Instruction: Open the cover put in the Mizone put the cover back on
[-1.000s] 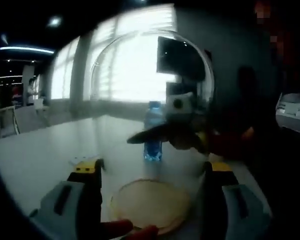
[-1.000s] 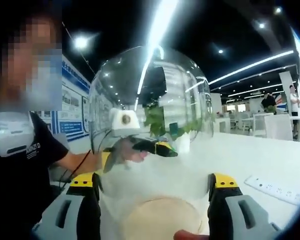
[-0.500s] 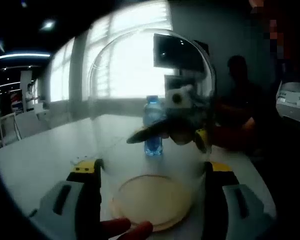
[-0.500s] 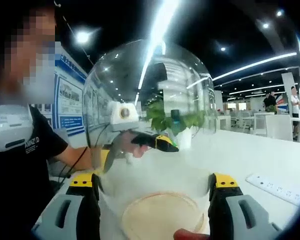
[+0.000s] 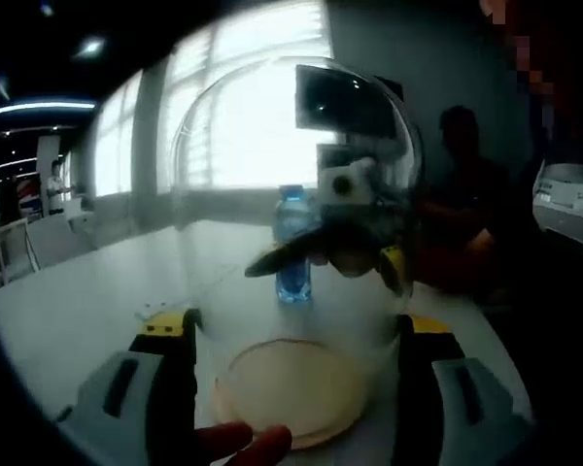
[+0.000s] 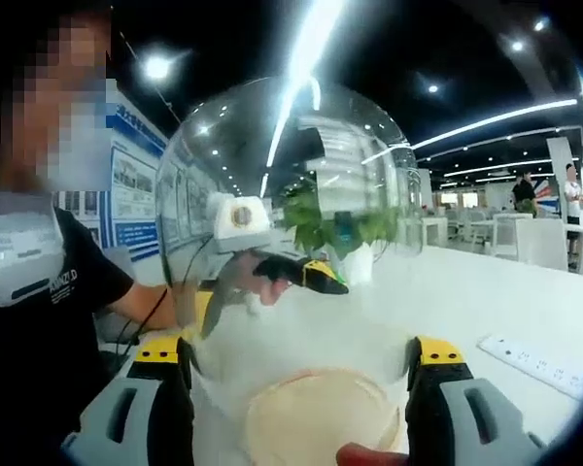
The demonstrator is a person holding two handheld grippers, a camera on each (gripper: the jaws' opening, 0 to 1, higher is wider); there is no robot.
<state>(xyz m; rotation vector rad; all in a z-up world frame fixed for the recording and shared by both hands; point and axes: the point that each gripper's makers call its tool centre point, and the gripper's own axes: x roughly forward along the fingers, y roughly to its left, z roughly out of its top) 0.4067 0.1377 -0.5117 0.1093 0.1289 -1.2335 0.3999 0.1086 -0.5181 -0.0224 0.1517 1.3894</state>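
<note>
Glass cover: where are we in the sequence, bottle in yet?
Done: the glass cover is gripped between both grippers, left gripper and right gripper, above the wooden base. Whether it has left the base is unclear. Left: the Mizone bottle stands on the table beyond, not yet in; then re-cover.

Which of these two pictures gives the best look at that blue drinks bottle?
The left gripper view: the blue bottle stands upright on the white table, seen through the clear dome cover held between both tongs. In the right gripper view I cannot make the bottle out; a potted plant sits behind the dome.
</note>
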